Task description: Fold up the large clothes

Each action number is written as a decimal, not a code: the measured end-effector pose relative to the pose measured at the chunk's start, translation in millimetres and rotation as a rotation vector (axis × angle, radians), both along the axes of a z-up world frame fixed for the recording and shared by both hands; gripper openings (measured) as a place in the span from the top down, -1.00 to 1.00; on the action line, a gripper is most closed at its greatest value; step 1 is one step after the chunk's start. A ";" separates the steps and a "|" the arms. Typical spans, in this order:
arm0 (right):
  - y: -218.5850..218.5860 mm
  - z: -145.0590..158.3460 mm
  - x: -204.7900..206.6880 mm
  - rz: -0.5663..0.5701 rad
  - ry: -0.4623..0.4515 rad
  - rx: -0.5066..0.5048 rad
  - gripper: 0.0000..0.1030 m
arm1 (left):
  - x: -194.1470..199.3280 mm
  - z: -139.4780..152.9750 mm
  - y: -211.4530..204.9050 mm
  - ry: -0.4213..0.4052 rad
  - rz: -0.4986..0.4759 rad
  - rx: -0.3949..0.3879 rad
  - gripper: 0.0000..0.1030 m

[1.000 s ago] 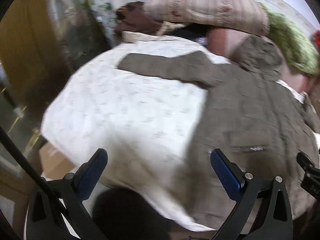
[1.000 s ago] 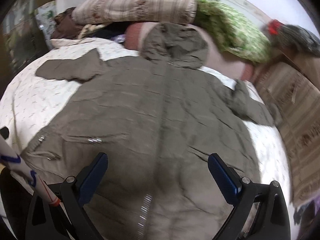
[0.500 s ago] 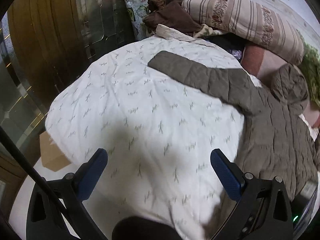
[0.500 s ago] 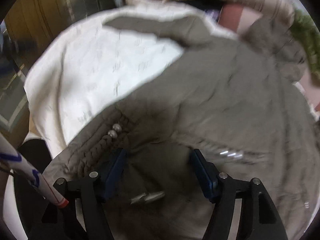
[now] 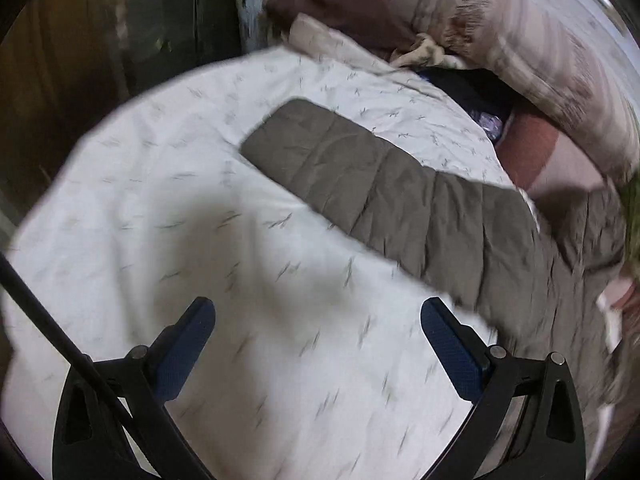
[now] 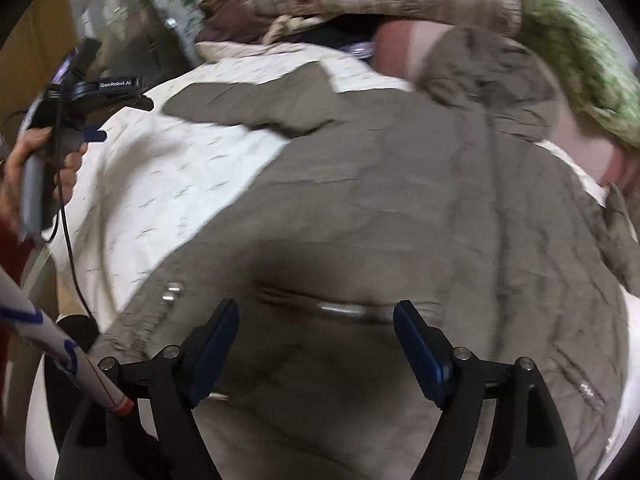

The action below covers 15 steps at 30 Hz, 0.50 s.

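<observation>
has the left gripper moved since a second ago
Yes. The left gripper has swung away from the jacket's body toward its outstretched sleeve, now over bare sheet, jaws open.

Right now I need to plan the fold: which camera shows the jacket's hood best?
The right wrist view: the hood lies whole against the pillows. The left wrist view catches only a blurred scrap of it at its right edge.

jacket (image 6: 400, 208): matt olive-brown quilted cloth, creased
zip pull (image 6: 340, 309): shiny metal
bedsheet (image 5: 200, 208): white printed cloth, matt
right tongs (image 6: 316, 334): matt black plastic, blue pads
</observation>
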State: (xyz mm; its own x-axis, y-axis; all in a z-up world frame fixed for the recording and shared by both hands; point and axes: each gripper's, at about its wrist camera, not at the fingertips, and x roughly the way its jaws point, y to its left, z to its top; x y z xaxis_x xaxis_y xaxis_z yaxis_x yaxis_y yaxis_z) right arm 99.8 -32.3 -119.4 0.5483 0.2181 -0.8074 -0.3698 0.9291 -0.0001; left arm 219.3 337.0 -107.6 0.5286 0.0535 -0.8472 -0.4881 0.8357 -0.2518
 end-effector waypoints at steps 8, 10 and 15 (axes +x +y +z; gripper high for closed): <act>-55.7 -8.3 13.8 -0.151 0.037 -0.007 -0.67 | 85.1 -53.2 46.2 -0.007 -0.020 -0.262 -0.38; -64.6 -13.7 18.1 -0.173 0.051 -0.016 -0.67 | 97.9 -62.3 48.2 -0.020 -0.033 -0.301 -0.32; -75.7 -20.5 30.4 -0.207 0.065 -0.021 -0.67 | 115.1 -67.5 50.3 -0.038 -0.018 -0.305 -0.37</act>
